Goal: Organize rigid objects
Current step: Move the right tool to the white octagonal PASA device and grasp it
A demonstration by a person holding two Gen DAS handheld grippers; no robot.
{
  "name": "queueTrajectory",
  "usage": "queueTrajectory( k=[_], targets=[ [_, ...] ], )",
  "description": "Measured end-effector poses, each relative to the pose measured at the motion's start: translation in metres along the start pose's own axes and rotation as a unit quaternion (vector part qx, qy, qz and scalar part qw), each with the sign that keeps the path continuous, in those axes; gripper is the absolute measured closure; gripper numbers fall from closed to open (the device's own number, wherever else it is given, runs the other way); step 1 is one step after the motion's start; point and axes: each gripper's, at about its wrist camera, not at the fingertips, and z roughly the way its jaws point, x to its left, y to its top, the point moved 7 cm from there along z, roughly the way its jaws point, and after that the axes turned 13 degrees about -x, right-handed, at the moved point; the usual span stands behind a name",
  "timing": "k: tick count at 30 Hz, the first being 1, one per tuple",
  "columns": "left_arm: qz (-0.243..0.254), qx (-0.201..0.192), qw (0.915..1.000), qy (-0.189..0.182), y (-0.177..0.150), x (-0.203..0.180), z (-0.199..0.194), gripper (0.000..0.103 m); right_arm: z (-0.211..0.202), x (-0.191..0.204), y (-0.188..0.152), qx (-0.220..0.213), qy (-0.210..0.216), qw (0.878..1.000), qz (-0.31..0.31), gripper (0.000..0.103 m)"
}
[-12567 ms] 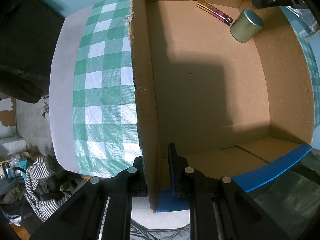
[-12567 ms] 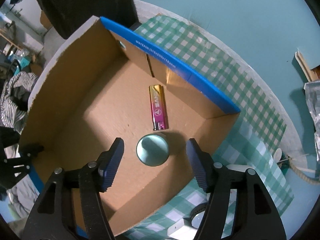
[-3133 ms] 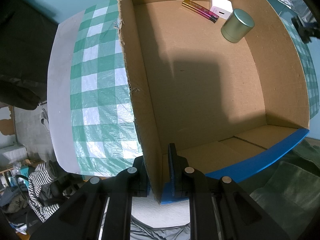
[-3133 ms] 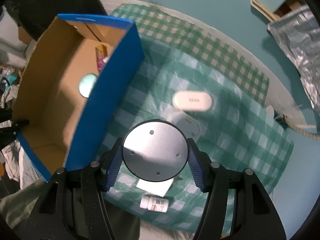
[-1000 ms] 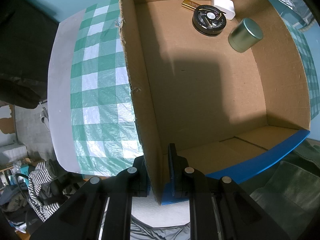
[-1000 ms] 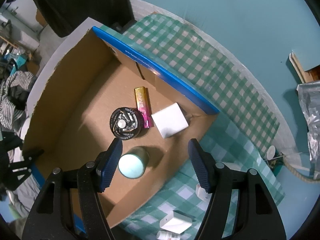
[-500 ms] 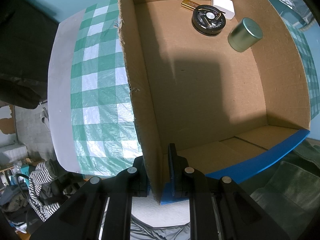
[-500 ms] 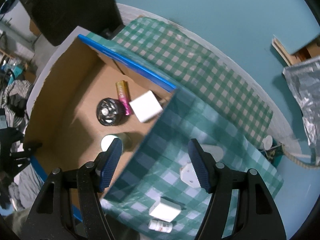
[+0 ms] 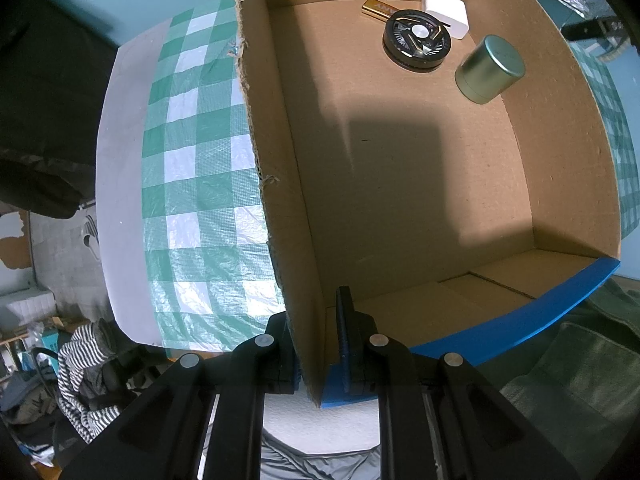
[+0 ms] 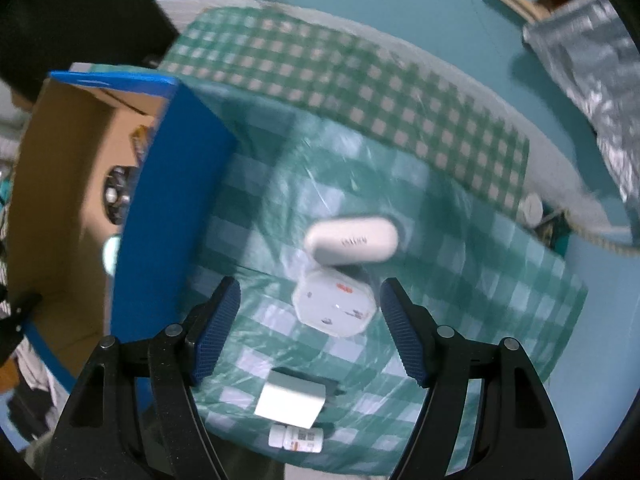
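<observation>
The left gripper is closed down on a cardboard wall, one finger on each face of it, its black arms running back toward the camera at the bottom of the view. The right gripper hangs with its blue-padded fingers spread wide, nothing between them, pointing downward.

Motion-blurred — white oval case lettering
</observation>
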Motion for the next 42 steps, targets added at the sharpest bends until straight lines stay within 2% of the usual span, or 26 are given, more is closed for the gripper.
queueTrajectory(
  k=[16, 27, 32, 35, 42],
  targets=[
    [-0.003, 0.000, 1.0000, -0.001, 0.000, 0.002, 0.001, 0.089, 0.057, -0.031, -0.029, 0.052, -0.012, 0.990, 0.133, 0.028],
    [-0.006, 0.000, 1.0000, -0.002, -0.002, 0.005, 0.002, 0.089, 0.074, -0.036, -0.031, 0.042, -0.024, 0.983, 0.175, 0.027],
    [-0.006, -0.001, 1.0000, -0.002, -0.002, 0.005, 0.003, 0.089, 0.079, -0.036, -0.034, 0.049, -0.033, 0.982, 0.177, 0.027],
    [-0.006, -0.001, 1.0000, -0.002, -0.002, 0.005, 0.003, 0.089, 0.078, -0.037, -0.035, 0.048, -0.044, 0.983, 0.171, 0.031],
    [-0.006, -0.002, 1.0000, -0.001, -0.002, 0.004, 0.003, 0.089, 0.075, -0.030, -0.039, 0.051, -0.027, 0.989, 0.136, 0.032]
  ],
)
